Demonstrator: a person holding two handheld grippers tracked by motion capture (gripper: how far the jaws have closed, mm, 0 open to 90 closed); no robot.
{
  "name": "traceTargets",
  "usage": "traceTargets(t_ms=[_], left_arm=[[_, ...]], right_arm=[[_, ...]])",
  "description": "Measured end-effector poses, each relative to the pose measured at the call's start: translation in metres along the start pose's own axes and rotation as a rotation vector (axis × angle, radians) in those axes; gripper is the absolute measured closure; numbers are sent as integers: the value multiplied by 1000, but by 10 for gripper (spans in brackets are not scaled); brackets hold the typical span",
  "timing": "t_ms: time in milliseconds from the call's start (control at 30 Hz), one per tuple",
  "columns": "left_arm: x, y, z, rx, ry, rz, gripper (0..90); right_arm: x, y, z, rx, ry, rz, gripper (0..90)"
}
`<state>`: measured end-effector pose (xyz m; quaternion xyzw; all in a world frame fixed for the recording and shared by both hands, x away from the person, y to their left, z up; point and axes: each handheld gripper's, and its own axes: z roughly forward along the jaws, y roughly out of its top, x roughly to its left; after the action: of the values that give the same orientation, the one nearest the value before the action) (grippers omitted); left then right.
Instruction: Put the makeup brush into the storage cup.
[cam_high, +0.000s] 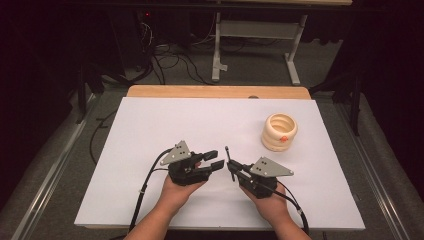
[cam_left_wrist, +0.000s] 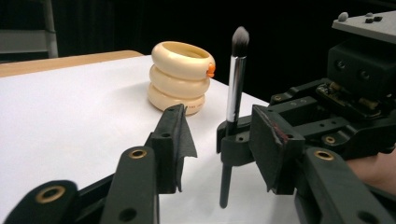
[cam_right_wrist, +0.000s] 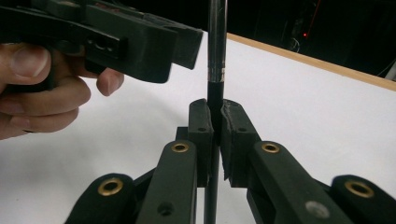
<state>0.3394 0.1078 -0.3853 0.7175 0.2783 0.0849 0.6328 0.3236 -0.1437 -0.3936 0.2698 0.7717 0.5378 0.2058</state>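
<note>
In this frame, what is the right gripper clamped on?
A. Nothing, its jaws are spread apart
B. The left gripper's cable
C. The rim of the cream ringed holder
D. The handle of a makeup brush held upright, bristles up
D: the right gripper has its jaws closed on the dark handle of the makeup brush, which stands upright with its bristles on top, well apart from the cream holder.

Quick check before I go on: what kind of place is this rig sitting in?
Likely a lab or recording studio, not a home: dark curtained surroundings, loose cables on the floor, a white board laid over a wooden table, and a bare desk frame behind.
</note>
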Motion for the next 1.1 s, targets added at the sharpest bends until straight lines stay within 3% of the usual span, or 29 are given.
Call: traceTargets(t_ms=[733,933,1100], left_arm=[[15,-2,-7,26,112,0,376],[20,-3,-10,35,153,10,310],[20,-2,-13,25,166,9,270]], right_arm=[[-23,3,-19,-34,-63,13,860],[-35,3,-30,-48,-122,19,860],[-43,4,-38,-65,-144,32,860]])
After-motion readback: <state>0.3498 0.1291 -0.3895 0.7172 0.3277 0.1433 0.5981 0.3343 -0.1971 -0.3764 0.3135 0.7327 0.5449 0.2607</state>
